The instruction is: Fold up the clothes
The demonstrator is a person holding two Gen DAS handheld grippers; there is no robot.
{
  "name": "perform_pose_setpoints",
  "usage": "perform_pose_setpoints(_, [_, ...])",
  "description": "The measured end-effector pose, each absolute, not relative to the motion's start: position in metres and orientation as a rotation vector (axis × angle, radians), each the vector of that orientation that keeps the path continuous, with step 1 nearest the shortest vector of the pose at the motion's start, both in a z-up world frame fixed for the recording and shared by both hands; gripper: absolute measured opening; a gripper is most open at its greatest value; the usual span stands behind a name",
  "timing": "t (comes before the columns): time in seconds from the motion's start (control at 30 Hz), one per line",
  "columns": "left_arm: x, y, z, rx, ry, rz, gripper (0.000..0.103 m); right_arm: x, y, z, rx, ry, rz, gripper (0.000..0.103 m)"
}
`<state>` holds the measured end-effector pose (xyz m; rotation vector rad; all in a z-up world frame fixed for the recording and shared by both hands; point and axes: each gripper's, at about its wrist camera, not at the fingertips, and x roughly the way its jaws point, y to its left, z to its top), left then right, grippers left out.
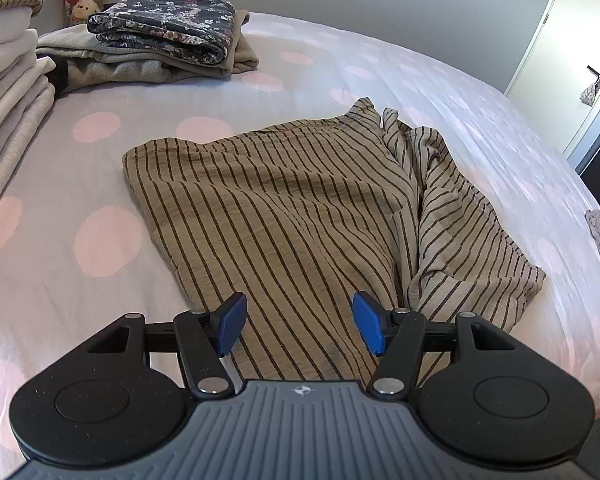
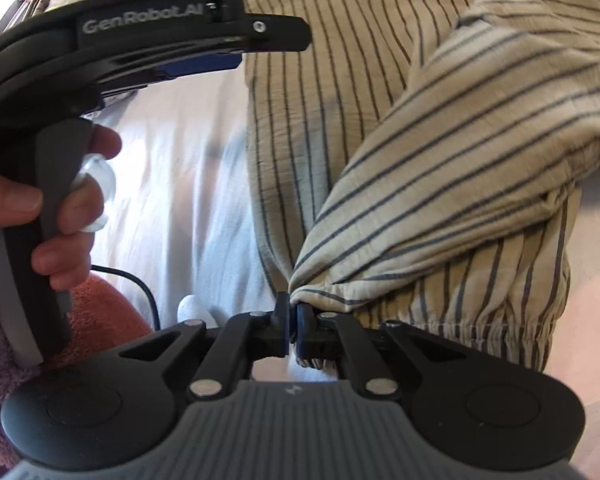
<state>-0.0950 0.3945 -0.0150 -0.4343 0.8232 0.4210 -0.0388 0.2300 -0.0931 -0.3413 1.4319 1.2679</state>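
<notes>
Hovering low over the near end of the tan cotton garment with dark pinstripes [image 1: 284,208], the left gripper [image 1: 300,322] has its blue pads spread wide with nothing in them. That garment's spread across the pink-dotted white bedsheet [image 1: 100,240], with a folded dark floral cloth [image 1: 168,26] on a pile far left. Over on the right wrist view, the right gripper [image 2: 292,320] is pinched tight on a bunched hem of the same striped garment [image 2: 440,160]. The left hand [image 2: 64,200] grips the other tool's handle at left.
</notes>
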Motion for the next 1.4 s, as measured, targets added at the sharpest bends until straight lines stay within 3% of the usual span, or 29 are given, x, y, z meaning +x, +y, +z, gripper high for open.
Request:
perform_pose_setpoints(0.03, [-0.095,0.394,-0.016,-0.433,0.826,0.421,0.057,-0.038,0.229,-0.092,-0.332,1.432,1.274,0.01])
perform_pose_setpoints(0.17, [-0.093,0.394,-0.018,-0.43,0.838,0.426,0.057,-0.037,0.22,-0.076,-0.321,1.401,1.299,0.042])
perform_pose_setpoints(0.47, [-0.091,0.394,-0.02,-0.414,0.86,0.44,0.057,-0.024,0.188,-0.042,-0.34,1.327,1.264,0.059])
perform_pose_setpoints(0.77, [-0.087,0.402,-0.022,-0.374,0.871,0.476,0.057,0.062,0.149,-0.026,-0.273,1.25,1.019,0.06])
perform_pose_setpoints(1.2, [-0.061,0.444,0.0,-0.298,0.831,0.602,0.058,0.203,0.117,-0.049,-0.053,1.282,0.67,0.058])
perform_pose_setpoints(1.4, [-0.059,0.462,-0.02,-0.261,0.819,0.688,0.058,0.228,0.119,-0.079,-0.001,1.343,0.584,0.046])
